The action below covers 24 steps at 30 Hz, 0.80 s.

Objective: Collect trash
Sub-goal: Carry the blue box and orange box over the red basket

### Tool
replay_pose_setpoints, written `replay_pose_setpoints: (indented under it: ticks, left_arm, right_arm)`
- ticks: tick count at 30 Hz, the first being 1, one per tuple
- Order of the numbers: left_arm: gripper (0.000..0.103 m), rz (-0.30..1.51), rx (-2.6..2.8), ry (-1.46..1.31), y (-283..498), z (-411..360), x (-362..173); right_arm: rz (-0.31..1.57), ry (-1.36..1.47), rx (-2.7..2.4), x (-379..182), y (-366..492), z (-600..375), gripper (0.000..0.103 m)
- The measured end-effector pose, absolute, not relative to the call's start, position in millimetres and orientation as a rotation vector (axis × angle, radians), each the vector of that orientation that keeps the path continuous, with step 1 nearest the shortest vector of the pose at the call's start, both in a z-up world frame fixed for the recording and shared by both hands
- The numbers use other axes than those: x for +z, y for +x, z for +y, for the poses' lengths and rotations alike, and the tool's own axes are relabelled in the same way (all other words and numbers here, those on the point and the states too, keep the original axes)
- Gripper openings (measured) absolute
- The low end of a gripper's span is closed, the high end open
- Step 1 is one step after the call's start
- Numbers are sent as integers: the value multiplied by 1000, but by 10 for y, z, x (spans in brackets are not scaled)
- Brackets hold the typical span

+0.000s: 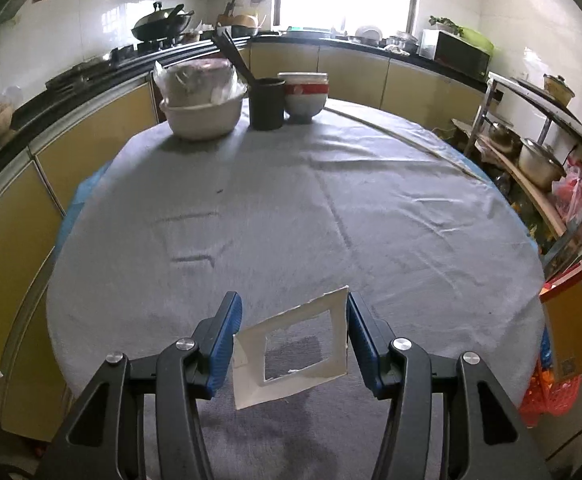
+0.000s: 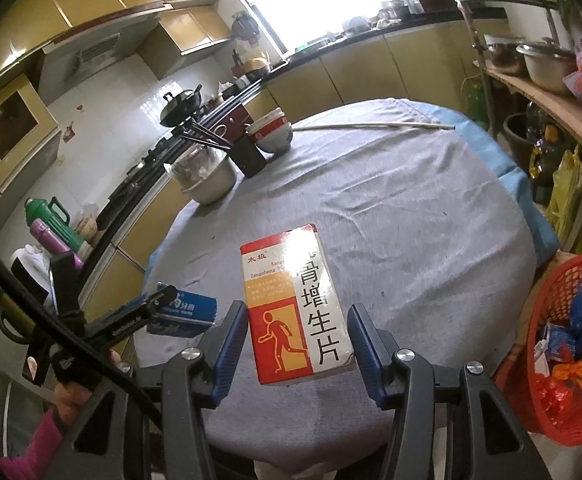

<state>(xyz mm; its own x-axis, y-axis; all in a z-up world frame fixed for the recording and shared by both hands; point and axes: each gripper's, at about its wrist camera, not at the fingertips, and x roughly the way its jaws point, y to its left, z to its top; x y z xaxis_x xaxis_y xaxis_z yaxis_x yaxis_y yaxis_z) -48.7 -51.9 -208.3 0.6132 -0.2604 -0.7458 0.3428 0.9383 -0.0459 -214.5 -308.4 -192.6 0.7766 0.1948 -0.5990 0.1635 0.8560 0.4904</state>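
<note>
Cloth (image 1: pixel 291 208) in grey covers the round table and serves as landmark. At its near edge, in the left wrist view, the left gripper (image 1: pixel 291 340) holds a white cardboard piece (image 1: pixel 291 354) with a rectangular window cut out; the piece sits tilted between the 2 blue pads (image 1: pixel 223 344), its right edge against the right pad and its left edge at the left pad, so the fingers pinch it across its width, lifted off the cloth with its shadow below.

In the right wrist view the right gripper (image 2: pixel 297 344) has a red, white and orange medicine box (image 2: pixel 295 304) between its spread fingers. A gap shows on each side of the box, so I cannot tell whether the pads press it. The box reads "太极" on a red band, partly glared Latin lettering "Kang…" and "Zengsheng P…", and large black characters "骨增生片" beside a walking red figure.

Left of that box on the cloth lies a blue box (image 2: pixel 187 312) with white characters too small to read, with the left gripper in front of it.

At the cloth's far side stand a covered basin (image 1: pixel 201 108), a black chopstick holder (image 1: pixel 267 104) and stacked red-banded bowls (image 1: pixel 305 94). Off the cloth's right edge, a red basket (image 2: pixel 571 352) holds wrappers.
</note>
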Motion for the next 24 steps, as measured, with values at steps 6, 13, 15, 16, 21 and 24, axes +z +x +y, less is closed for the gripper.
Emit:
replay_pose_setpoints:
  ticks: [6,13,15,16,21,24]
  left_arm:
    - [55,870,-411,78,-428,-453,-2256]
    - [55,922,-484,15,-254,-296,-2278]
    - [57,931,-492,8,-246,-266,-2277]
    - [61,935,-496,7,-250,-255,-2281]
    - [65,954,-479,-3,-230,-224,-2327]
    - [66,975,-476,-36,-209,-228,-2345]
  right_arm:
    - [717,554,22,-1999,-2071,-3049,55]
    - [740,543,43,-2048,-1983,-2947,55]
    - [743,536,44,-2055,-1972,-2928,55]
    - [745,537,47,-2058,-1966,-2929,55]
    - [759,542,55,-2089,-1932,-2922,55]
    - [762,535,58,-2093,-1913,-2908,55]
